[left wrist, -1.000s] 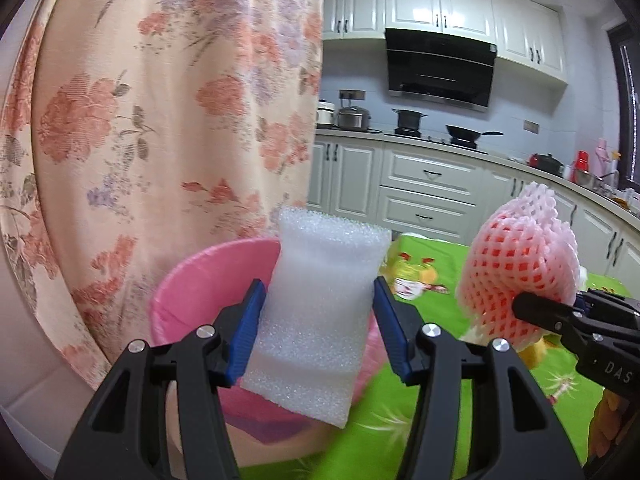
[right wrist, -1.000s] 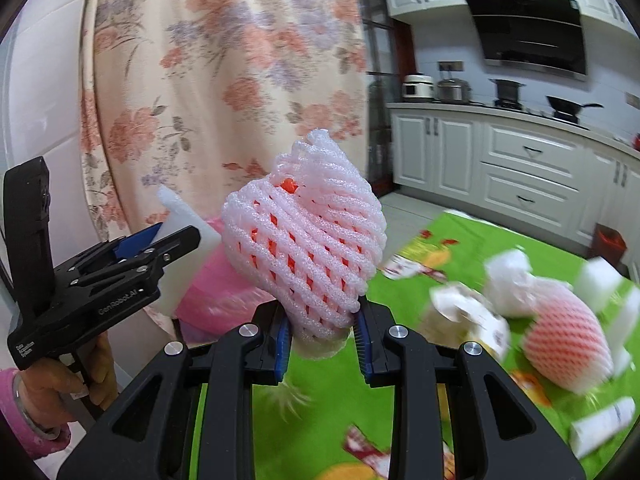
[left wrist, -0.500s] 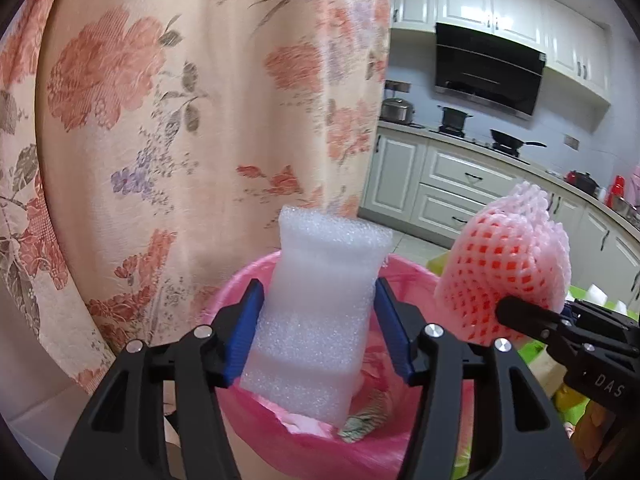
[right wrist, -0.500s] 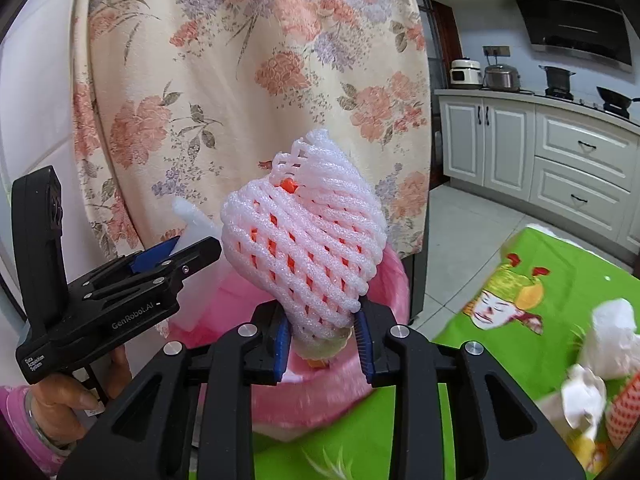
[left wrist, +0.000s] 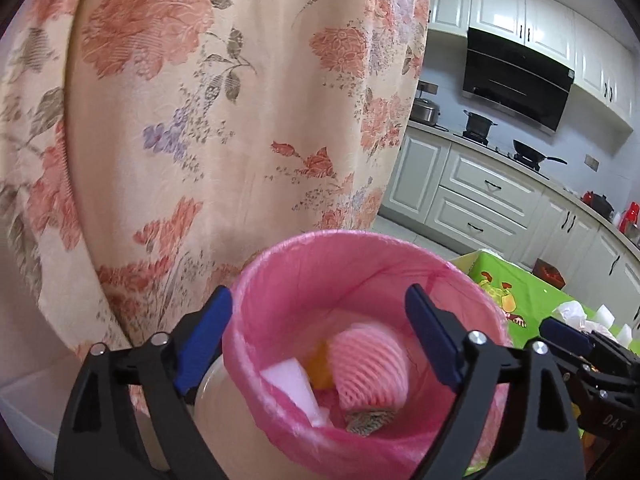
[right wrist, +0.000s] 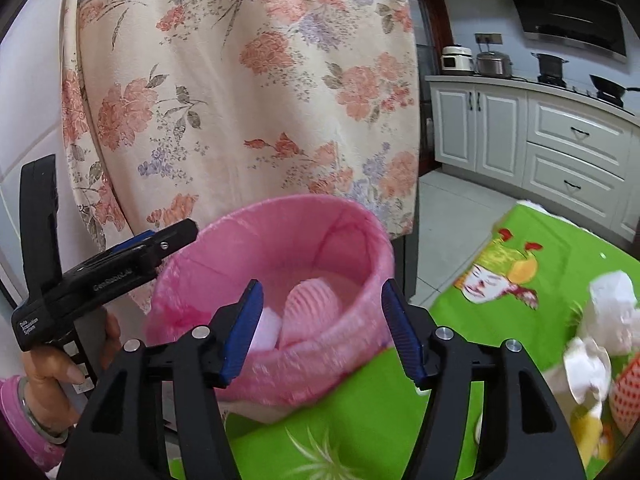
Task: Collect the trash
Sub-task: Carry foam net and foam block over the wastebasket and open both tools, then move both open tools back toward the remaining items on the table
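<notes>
A bin lined with a pink bag [left wrist: 360,256] stands at the edge of the green table; it also shows in the right wrist view [right wrist: 280,216]. Inside lie the white foam sheet [left wrist: 292,384], the foam fruit net [left wrist: 372,368] and an orange scrap. The net also shows in the right wrist view [right wrist: 308,308]. My left gripper [left wrist: 320,340] is open and empty above the bin. My right gripper [right wrist: 320,332] is open and empty above the bin's near rim. The left gripper also shows from the side in the right wrist view [right wrist: 176,236].
A floral curtain [left wrist: 200,100] hangs right behind the bin. The green tablecloth [right wrist: 520,288] carries more trash at the right: white crumpled wrappers [right wrist: 608,312] and a red netted fruit [right wrist: 628,392]. Kitchen cabinets [right wrist: 560,140] stand beyond.
Both grippers moved over the bin and opened. The foam sheet dropped from the left and the foam net from the right; both now lie inside the bin.
</notes>
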